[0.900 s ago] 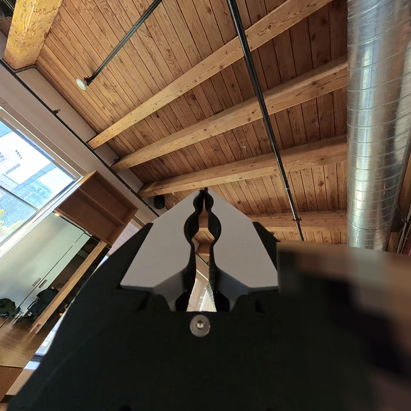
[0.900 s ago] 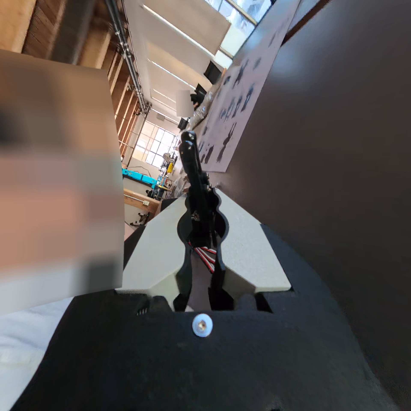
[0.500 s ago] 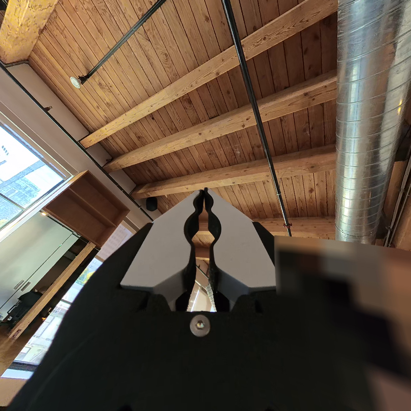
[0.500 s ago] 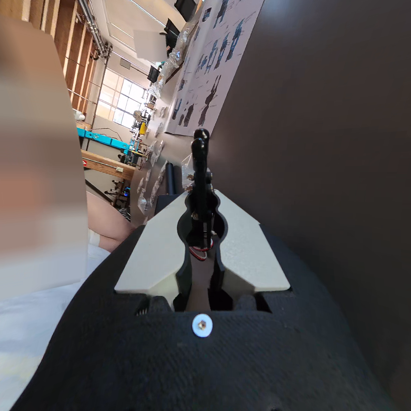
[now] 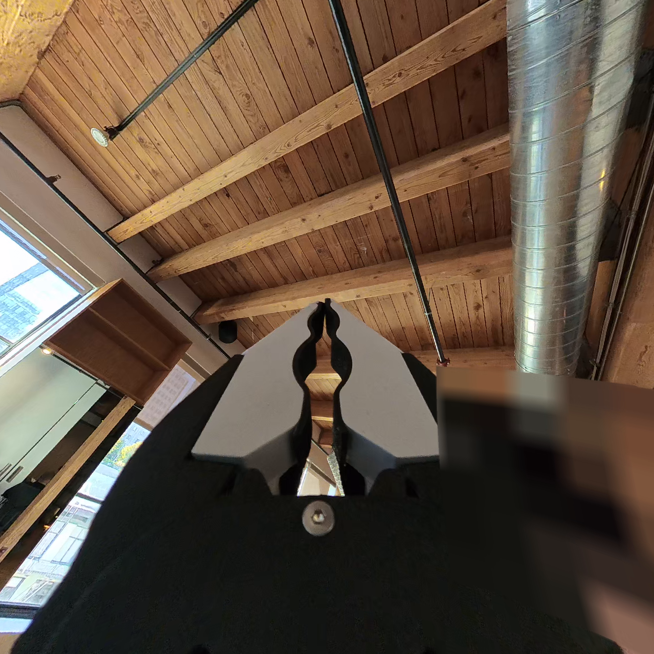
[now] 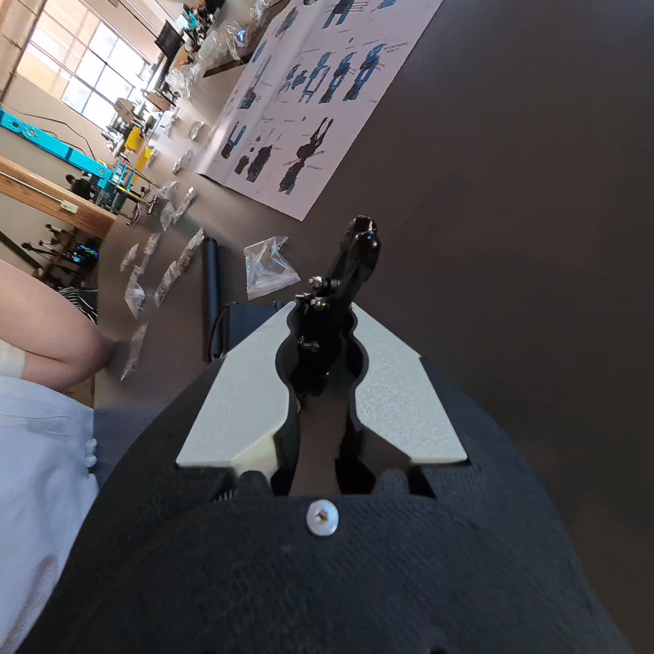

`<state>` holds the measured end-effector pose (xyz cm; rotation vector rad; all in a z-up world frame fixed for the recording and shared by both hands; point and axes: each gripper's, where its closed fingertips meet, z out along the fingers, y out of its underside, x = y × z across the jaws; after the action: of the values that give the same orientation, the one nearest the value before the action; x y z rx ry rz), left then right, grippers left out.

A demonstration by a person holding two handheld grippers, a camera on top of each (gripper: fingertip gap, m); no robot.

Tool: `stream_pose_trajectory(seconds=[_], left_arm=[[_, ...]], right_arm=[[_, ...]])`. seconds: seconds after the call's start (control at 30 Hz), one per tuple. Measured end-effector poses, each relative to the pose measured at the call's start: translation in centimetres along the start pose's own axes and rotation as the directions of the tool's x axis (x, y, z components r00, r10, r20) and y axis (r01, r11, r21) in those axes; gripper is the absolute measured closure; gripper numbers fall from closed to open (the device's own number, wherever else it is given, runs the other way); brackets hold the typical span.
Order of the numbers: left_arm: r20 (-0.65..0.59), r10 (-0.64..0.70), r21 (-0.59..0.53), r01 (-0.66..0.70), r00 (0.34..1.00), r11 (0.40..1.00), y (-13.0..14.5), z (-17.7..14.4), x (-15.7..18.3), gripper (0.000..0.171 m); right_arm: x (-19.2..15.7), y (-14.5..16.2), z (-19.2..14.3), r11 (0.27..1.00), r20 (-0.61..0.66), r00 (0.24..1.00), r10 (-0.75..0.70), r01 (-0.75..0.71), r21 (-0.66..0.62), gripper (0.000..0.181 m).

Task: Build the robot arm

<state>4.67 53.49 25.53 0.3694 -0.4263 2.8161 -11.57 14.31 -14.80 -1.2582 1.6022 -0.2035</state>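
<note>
Over the dark table [image 6: 513,212], right tongs [image 6: 320,311] stay clamped on the black part [image 6: 354,262]; left tongs [image 5: 325,305] remain together.

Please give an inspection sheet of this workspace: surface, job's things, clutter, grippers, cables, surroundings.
Surface: dark brown table, seen tilted in the right wrist view.
Job's things: black jointed part with silver screws; large printed sheet lies flat beyond it.
Clutter: clear plastic bag, more small bags, black cylinder.
Grippers: right gripper jaws shut on the black part; left gripper jaws shut, empty, pointing at the wooden ceiling.
Cables: red and black wire by a dark box.
Surroundings: metal duct, windows, a person's arm.
</note>
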Motion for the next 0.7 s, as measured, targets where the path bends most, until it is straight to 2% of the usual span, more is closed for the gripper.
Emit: stream_pose_trajectory(seconds=[0.13, 0.33, 0.53, 0.63, 0.7], left_arm=[[-0.012, -0.010, 0.000, 0.010, 1.000, 1.000, -0.1, 0.0, 0.4, 0.171], [-0.039, -0.010, 0.022, 0.011, 0.999, 1.000, -1.0, 0.0, 1.7, 0.171], [-0.075, -0.058, 0.051, 0.062, 0.996, 0.997, -2.7, -0.2, 3.0, 0.171], [-0.065, -0.117, -0.027, 0.115, 0.991, 0.993, -2.4, 0.4, 3.0, 0.171], [-0.081, -0.191, -0.117, 0.181, 0.978, 0.977, -1.5, 0.8, 3.7, 0.171]], right_arm=[[0.2, -0.1, 0.1, 1.000, -0.009, 1.000, 0.011, -0.011, -0.017, 0.159], [0.6, 0.3, -0.3, 0.985, -0.045, 0.993, 0.109, -0.114, -0.132, 0.158], [0.6, 0.4, 0.2, 0.974, -0.110, 0.989, 0.100, -0.120, -0.192, 0.155], [0.8, 0.1, 0.6, 0.976, -0.163, 0.984, 0.065, -0.097, -0.196, 0.154], [0.7, 0.0, 0.7, 0.972, -0.186, 0.977, 0.100, -0.136, -0.191, 0.154]])
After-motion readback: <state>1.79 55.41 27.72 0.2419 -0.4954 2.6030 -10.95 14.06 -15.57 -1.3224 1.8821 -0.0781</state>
